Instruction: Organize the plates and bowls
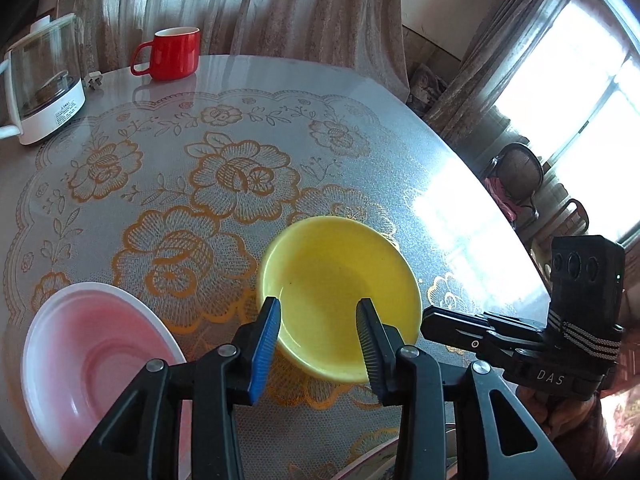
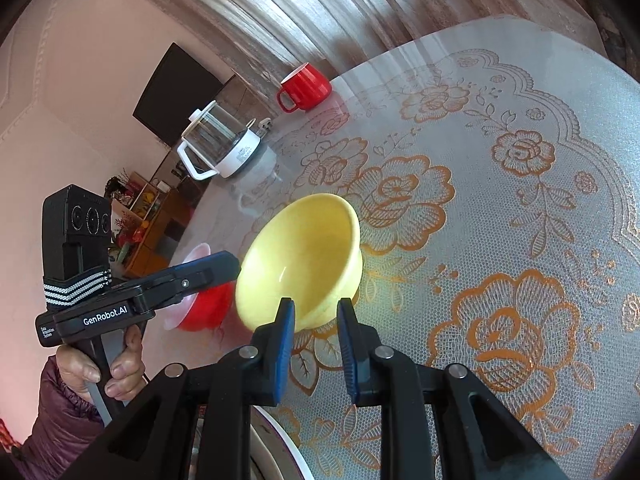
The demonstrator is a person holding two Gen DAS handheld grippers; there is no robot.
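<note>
Yellow bowl [image 1: 340, 296] sits on the table just beyond left gripper [image 1: 318, 312].

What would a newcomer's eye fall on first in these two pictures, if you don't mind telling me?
Most likely the yellow bowl, bright on the lace-patterned table and sitting right in front of the left gripper, with the right gripper facing it from the other side. Next comes the pink bowl beside it, nearer the table's edge. Farther back, a red mug and a glass kettle stand by the curtain.
</note>
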